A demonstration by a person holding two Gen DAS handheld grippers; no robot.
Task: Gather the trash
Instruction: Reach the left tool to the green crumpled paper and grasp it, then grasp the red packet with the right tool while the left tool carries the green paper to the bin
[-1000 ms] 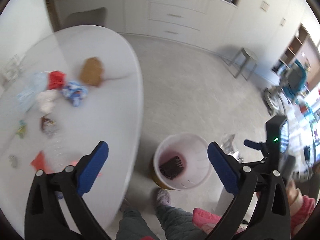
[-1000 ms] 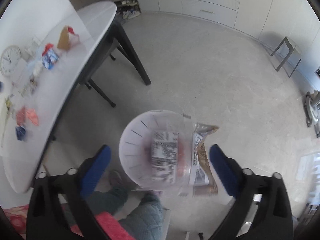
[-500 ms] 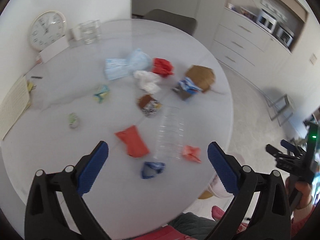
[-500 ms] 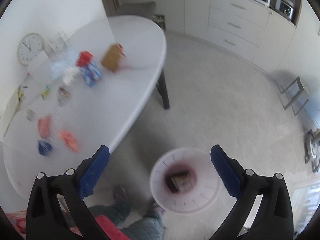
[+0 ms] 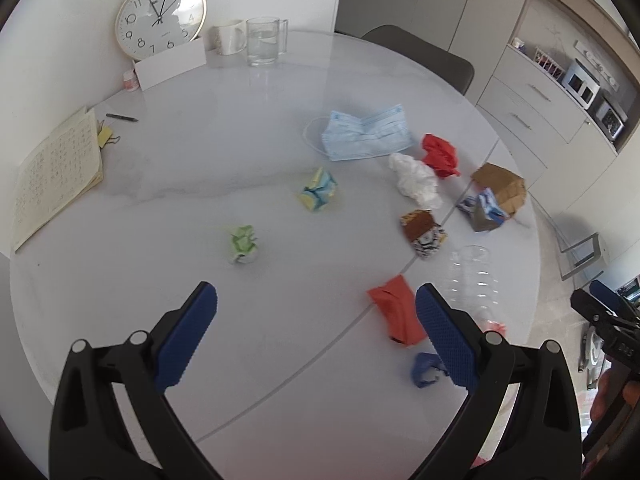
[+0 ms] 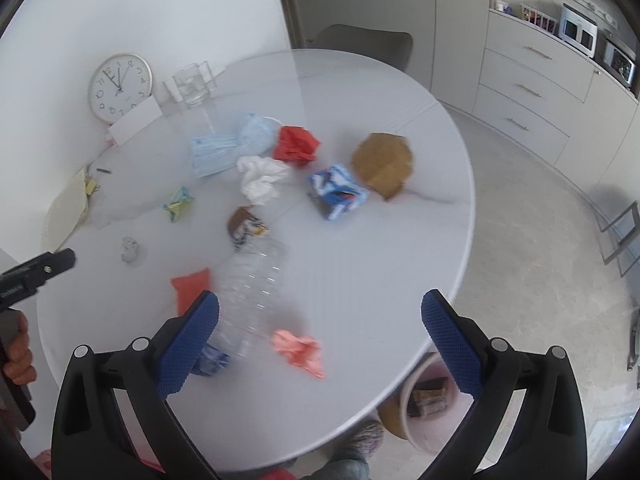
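Trash lies scattered on the round white table [image 5: 240, 148]: a blue face mask [image 5: 366, 132], a red wad [image 5: 440, 155], a white tissue [image 5: 416, 180], a brown paper lump [image 5: 500, 186], a green wad [image 5: 243, 244], an orange wrapper [image 5: 396, 314] and a clear plastic bottle [image 6: 252, 280]. A pink wrapper [image 6: 302, 352] lies near the table edge. My left gripper [image 5: 316, 336] is open and empty above the near table. My right gripper [image 6: 320, 340] is open and empty above the pink wrapper. The white bin [image 6: 428, 400] stands on the floor under the table edge.
A wall clock [image 5: 160, 16], a mug [image 5: 228, 38] and a glass jug [image 5: 264, 40] stand at the table's far side. A notebook [image 5: 56, 168] lies at the left. A grey chair [image 5: 416, 54] is behind the table. Cabinets [image 6: 532, 84] line the far wall.
Both grippers swung from over the bin on the floor back to over the table. The wrapper that was dropping from the right gripper now lies in the bin.
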